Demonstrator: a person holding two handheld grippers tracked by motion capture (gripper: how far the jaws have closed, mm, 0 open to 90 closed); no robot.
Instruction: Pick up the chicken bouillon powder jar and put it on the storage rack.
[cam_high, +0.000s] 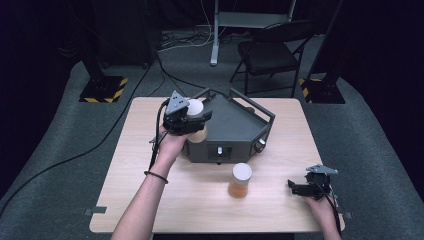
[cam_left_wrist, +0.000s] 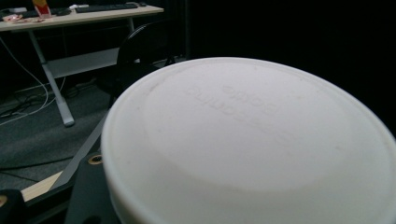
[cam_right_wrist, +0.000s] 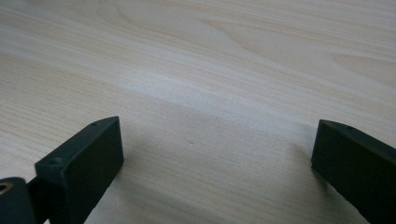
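White-lidded jar (cam_high: 196, 120) sits clenched in our left tool (cam_high: 186, 119) at the grey tray's (cam_high: 240, 125) edge; second jar (cam_high: 240, 180) waits on the tabletop (cam_high: 135, 165), right tool (cam_high: 306, 186) released

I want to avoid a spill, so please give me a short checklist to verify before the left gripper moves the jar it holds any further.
1. Left gripper closed on the held jar: ok, the jar sits between its jaws at the corner of the grey tray.
2. Lid on the held jar: ok, the white lid appears seated.
3. Held jar upright: cannot tell, the gripper hides its body.
4. Second jar out of the way: ok, it stands upright on the table in front of the tray.
5. Right gripper free: ok, jaws open over bare wood.
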